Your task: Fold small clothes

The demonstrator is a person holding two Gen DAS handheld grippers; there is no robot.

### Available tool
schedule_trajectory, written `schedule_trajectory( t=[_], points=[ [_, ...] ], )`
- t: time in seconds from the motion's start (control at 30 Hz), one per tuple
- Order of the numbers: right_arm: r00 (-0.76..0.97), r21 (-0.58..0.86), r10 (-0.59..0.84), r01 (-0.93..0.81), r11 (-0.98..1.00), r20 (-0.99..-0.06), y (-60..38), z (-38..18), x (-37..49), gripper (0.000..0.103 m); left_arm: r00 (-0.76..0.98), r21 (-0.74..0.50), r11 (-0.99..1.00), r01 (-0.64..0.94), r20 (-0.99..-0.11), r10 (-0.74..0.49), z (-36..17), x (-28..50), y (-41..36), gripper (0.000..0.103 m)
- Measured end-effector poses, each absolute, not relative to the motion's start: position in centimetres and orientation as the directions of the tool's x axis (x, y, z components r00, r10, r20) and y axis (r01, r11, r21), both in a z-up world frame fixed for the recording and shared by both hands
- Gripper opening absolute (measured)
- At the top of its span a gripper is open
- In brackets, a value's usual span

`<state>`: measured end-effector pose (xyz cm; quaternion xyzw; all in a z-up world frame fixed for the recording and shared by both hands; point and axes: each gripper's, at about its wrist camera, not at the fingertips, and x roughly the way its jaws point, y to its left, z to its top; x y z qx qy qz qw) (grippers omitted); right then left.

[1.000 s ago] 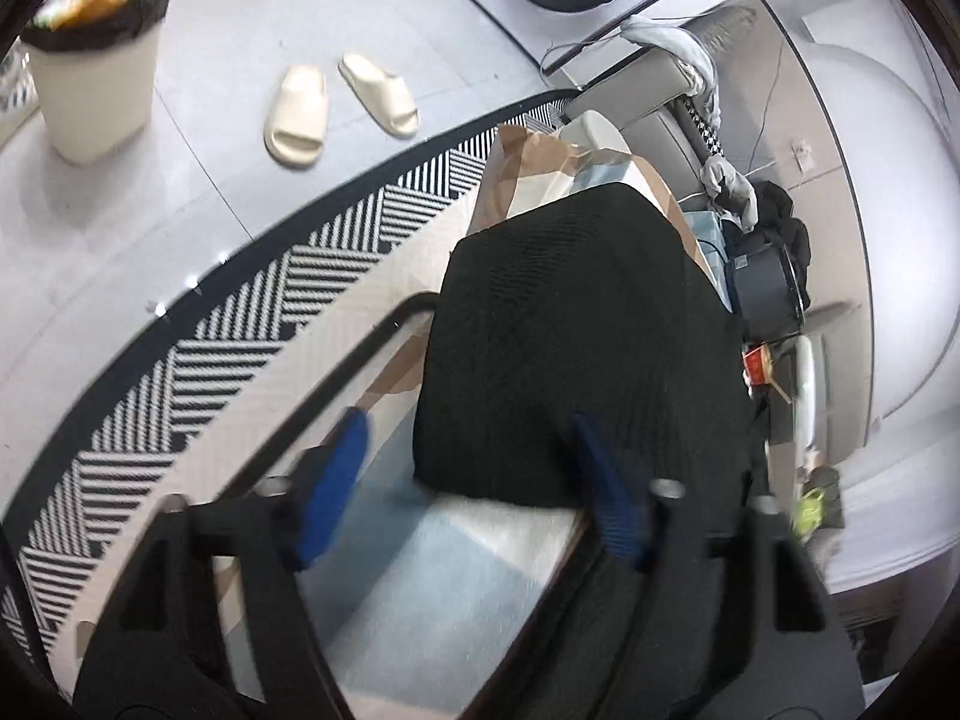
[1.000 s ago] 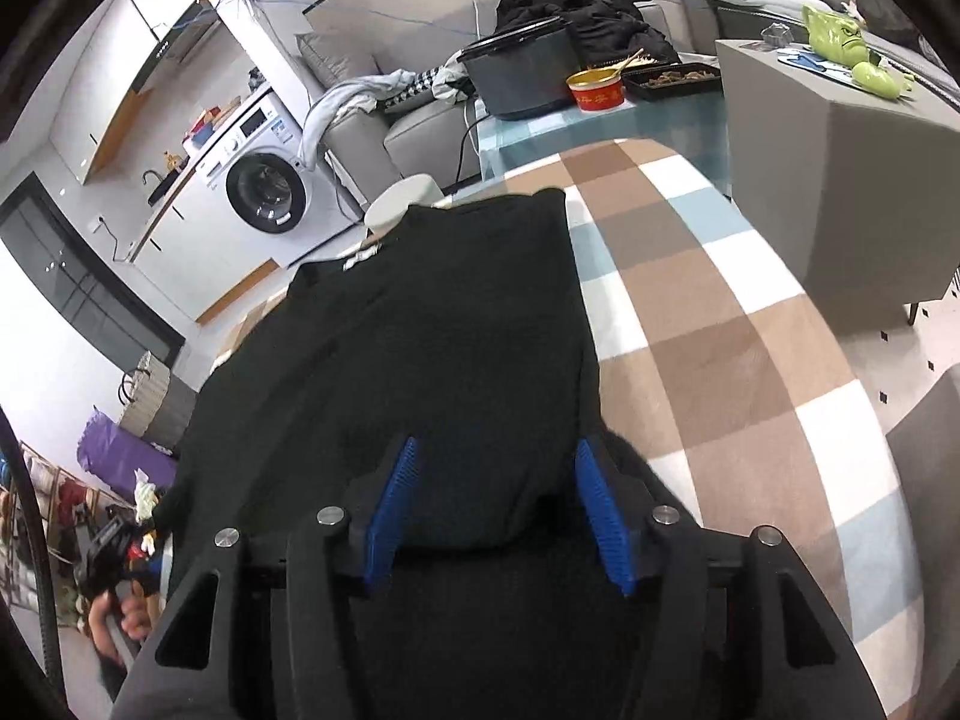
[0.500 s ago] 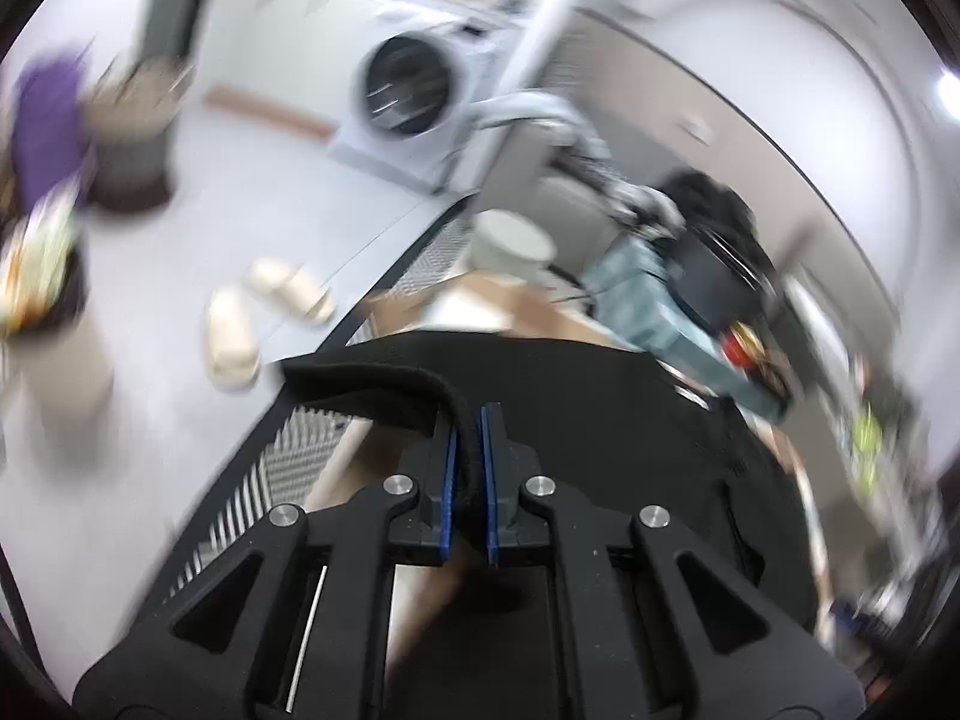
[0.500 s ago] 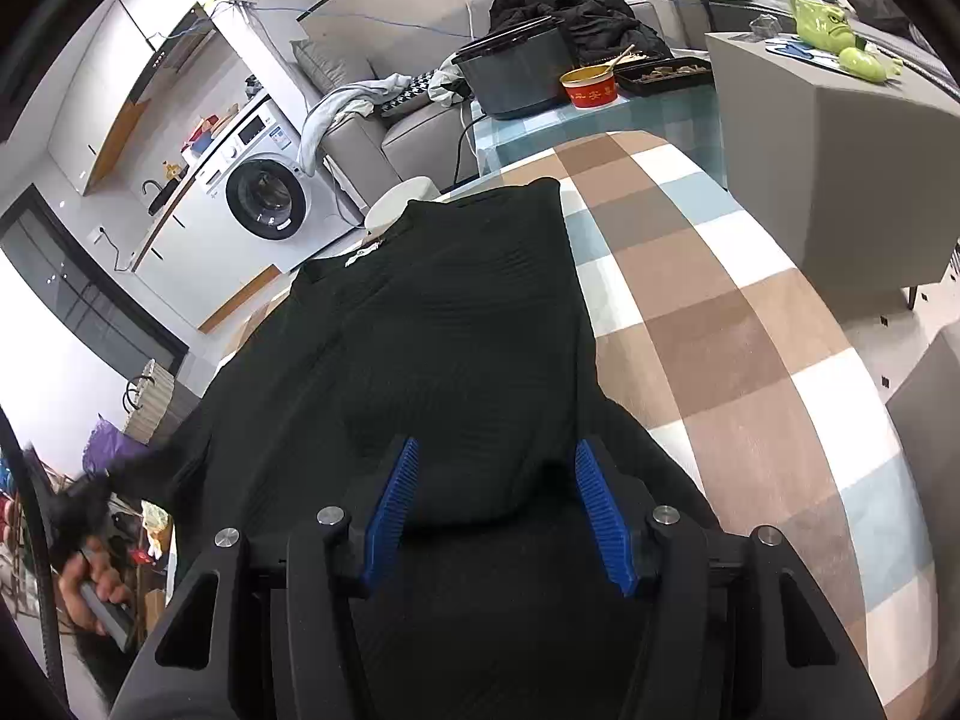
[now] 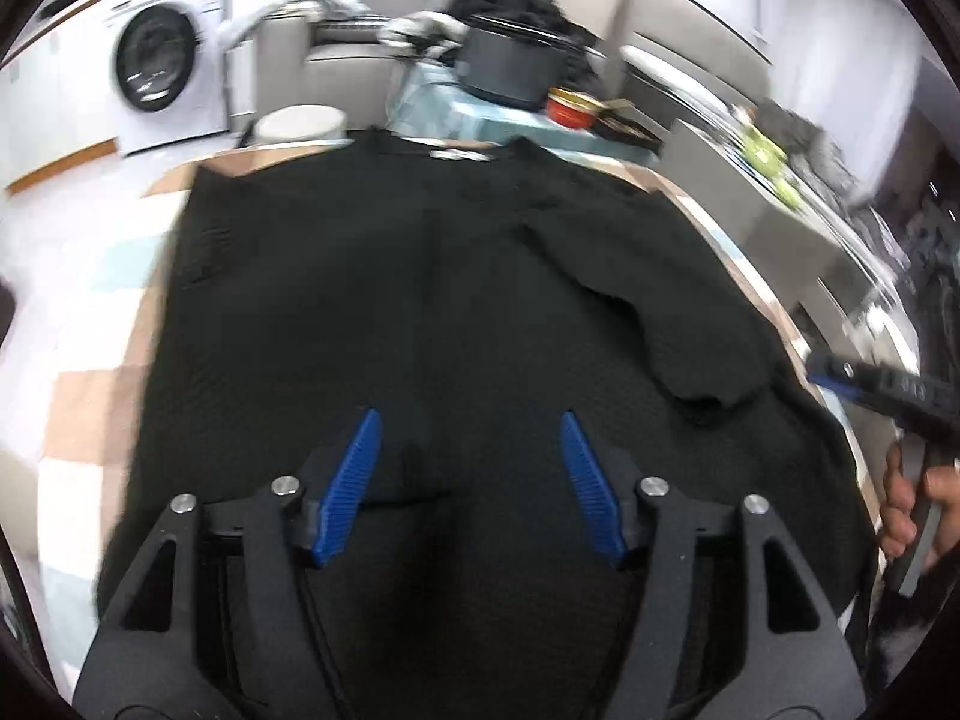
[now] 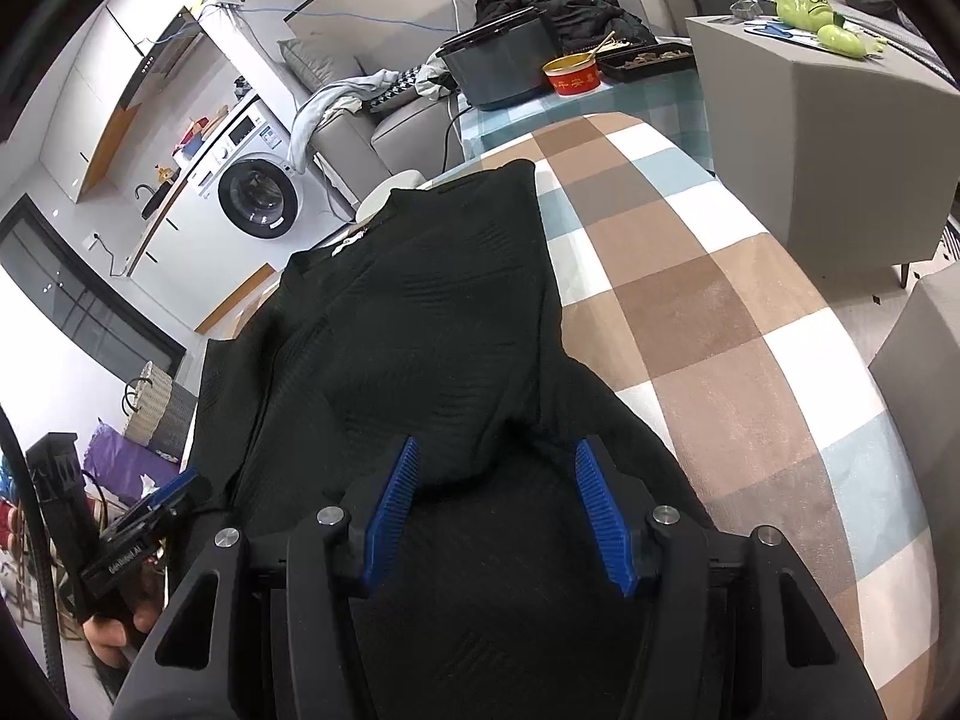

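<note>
Lying flat: black top (image 5: 420, 300) | left tongs (image 5: 471, 480) just parted, empty | right tongs (image 6: 501, 510) apart

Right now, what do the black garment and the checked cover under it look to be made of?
Black garment: seemingly a ribbed knit, matte; fine ridges and soft folds show. Checked cover: looks like woven or fleecy cloth in brown, white and pale blue squares, matte; exact fibre unclear.

One black sweater (image 6: 420, 330), one checked cloth (image 6: 720, 312), one washing machine (image 6: 258, 198), two grippers (image 5: 474, 474) (image 6: 498, 510).
</note>
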<state>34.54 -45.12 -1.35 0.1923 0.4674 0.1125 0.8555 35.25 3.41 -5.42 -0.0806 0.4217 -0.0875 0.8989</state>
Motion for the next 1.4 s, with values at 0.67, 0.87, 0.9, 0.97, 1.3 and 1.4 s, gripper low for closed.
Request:
schedule_trajectory(
  t=[0.67, 0.87, 0.9, 0.97, 1.3, 1.4],
  points=[
    [0.446, 0.327, 0.313, -0.048, 0.944, -0.839, -46.7, -2.2, 30.9, 0.064, 0.603, -0.063, 0.988, -0.138, -0.797, 0.033, -7.9, 24.1, 13.9, 0.072],
    [0.412, 0.246, 0.249, -0.062, 0.967, -0.877, -49.0, -2.6, 26.6, 0.066, 0.556, -0.071, 0.973, -0.219, -0.829, 0.065, -9.1, 18.5, 17.4, 0.072],
    [0.403, 0.232, 0.236, -0.06, 0.971, -0.884, -49.5, -2.8, 25.8, 0.066, 0.546, -0.079, 0.97, -0.228, -0.836, 0.06, -9.4, 17.7, 17.8, 0.072],
    [0.387, 0.215, 0.222, -0.064, 0.975, -0.895, -49.9, -3.0, 24.6, 0.066, 0.539, -0.099, 0.967, -0.234, -0.841, 0.044, -9.8, 16.3, 18.4, 0.072],
    [0.342, 0.19, 0.229, -0.145, 0.971, -0.911, -49.8, -2.0, 17.8, 0.066, 0.524, -0.111, 0.967, -0.23, -0.851, 0.027, -9.9, 13.6, 17.7, 0.072],
    [0.317, 0.168, 0.218, -0.176, 0.97, -0.923, -48.1, -1.7, 16.2, 0.066, 0.553, -0.142, 0.967, -0.212, -0.833, -0.001, -8.9, 13.5, 16.9, 0.072]
  ],
)
